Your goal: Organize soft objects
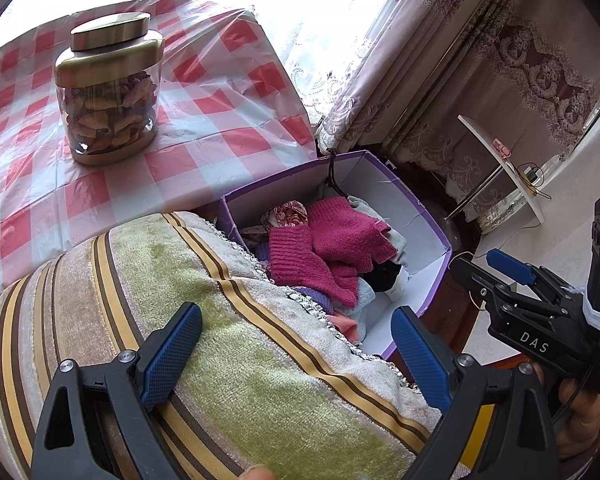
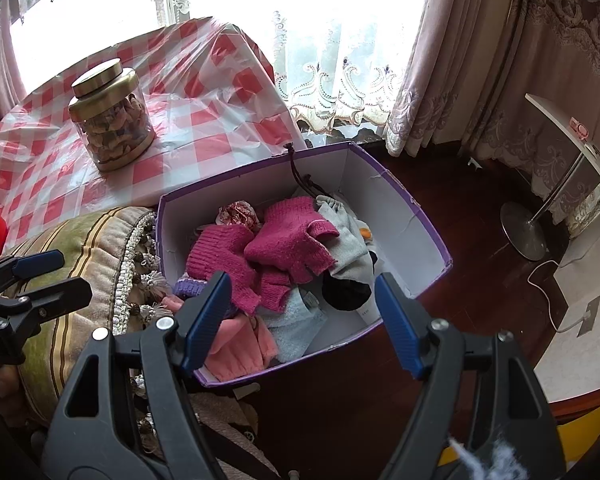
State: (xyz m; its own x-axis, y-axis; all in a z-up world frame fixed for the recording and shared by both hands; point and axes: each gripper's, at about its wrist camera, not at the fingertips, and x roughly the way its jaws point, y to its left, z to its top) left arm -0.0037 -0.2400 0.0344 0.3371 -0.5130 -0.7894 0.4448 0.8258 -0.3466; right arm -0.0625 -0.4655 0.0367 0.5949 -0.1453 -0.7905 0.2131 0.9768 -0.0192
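A purple box with white inside [image 1: 416,216] [image 2: 404,216] stands on the dark floor. It holds several soft items: magenta knit gloves [image 1: 332,240] [image 2: 284,240], a grey sock [image 2: 348,240], a pink knit piece [image 2: 240,344], a pale blue cloth [image 2: 296,328] and a black item [image 2: 346,292]. My left gripper [image 1: 296,352] is open and empty above a striped green cushion [image 1: 204,320] [image 2: 80,248]. My right gripper [image 2: 300,320] is open and empty just above the box's near end; it also shows in the left wrist view [image 1: 496,276].
A table with a red-and-white checked cover [image 1: 220,100] [image 2: 204,120] stands behind the box and carries a glass jar with a gold lid [image 1: 110,88] [image 2: 112,116]. A small white stand [image 2: 564,132] and curtains [image 1: 520,60] are at right. A white cable [image 2: 548,292] lies on the floor.
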